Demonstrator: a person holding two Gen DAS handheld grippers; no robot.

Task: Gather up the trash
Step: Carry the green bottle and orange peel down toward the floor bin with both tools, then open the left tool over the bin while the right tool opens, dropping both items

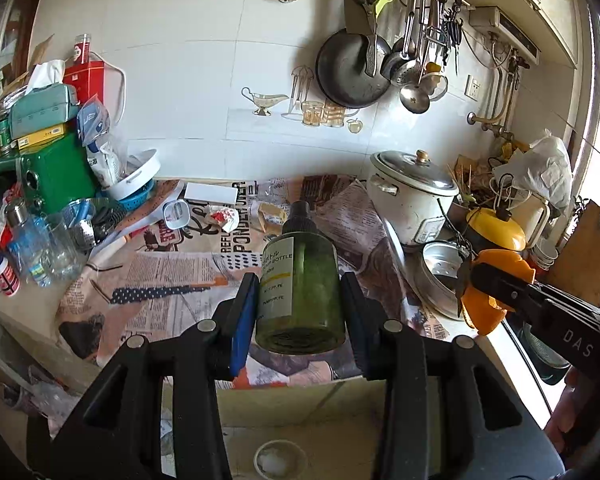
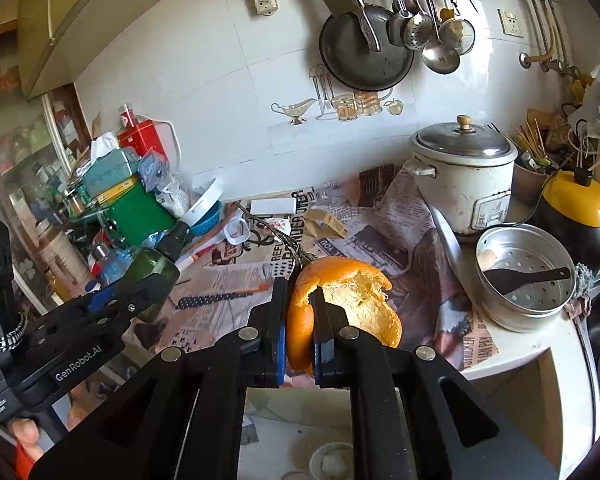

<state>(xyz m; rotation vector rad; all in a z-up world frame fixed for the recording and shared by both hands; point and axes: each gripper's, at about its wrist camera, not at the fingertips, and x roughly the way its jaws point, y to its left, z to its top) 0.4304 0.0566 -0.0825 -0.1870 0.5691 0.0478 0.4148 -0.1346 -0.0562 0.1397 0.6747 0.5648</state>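
Left wrist view: far left, clutter is crowding the desk [image 1: 168,280] w/ a green box [image 1: 60,176], tissue box [image 1: 44,108] and red tin [image 1: 88,78]. At centre the left hand-held gripper [image 1: 300,300] is clamping a green spray bottle [image 1: 300,292] by its sides, cap pointing away, bottle lifted clear above the newspaper-covered desk. Behind it, a crumpled wrapper [image 1: 224,216] is lying on the paper. Further right a white rice cooker [image 1: 412,196] is sitting by the wall, a steamer pot [image 1: 440,280] in front of it. At the right edge the right hand-held gripper [image 1: 496,288] is pinching an orange peel [image 1: 500,276].

Right wrist view: at left the left hand-held gripper [image 2: 140,292] is showing side-on w/ the bottle [image 2: 148,268] in its grip. At centre the right hand-held gripper [image 2: 300,320] is standing narrow, nipping the peel's [image 2: 352,300] edge, peel held above the desk's [image 2: 228,280] front edge. Right of it, the cooker [image 2: 464,176], steamer pot [image 2: 524,276] w/ a black spatula [image 2: 528,276] inside, and a yellow-topped appliance [image 2: 580,204].
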